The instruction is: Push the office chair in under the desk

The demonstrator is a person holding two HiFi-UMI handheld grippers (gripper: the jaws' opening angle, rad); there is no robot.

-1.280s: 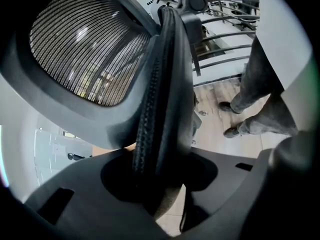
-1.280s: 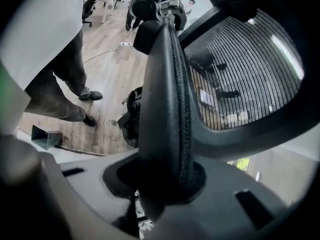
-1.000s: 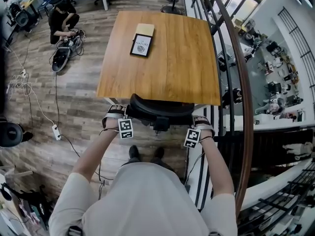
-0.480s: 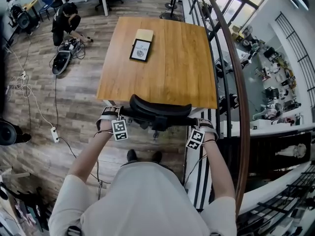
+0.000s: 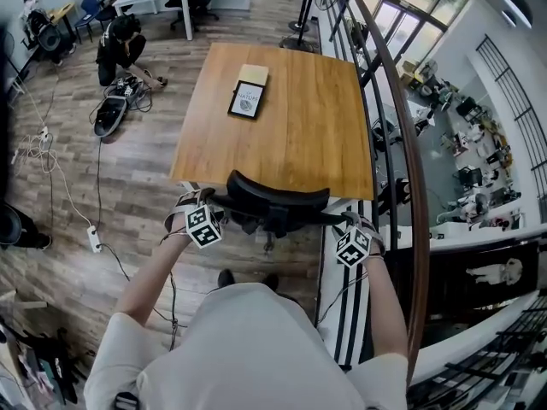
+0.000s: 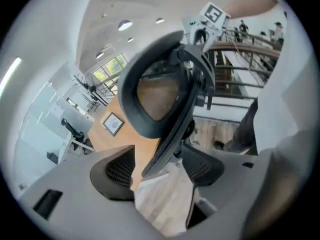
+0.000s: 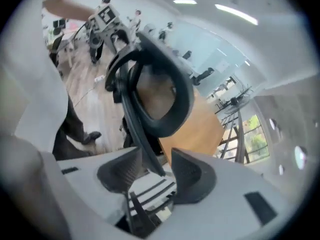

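1. We are loosening the left gripper at the near edge of the desk. Its jaws have just been opening and are now standing wide apart, with the edge of the back of the office chair running loose between them.
2. The office chair is staying at the desk's near edge as before, its seat hidden beneath, so we are judging the push as done.
3. The right gripper is also standing apart around the back's other edge.
4. Left of the desk a person is crouching on the plank floor. On the desk a framed picture is lying. Right of the desk a railing is running.
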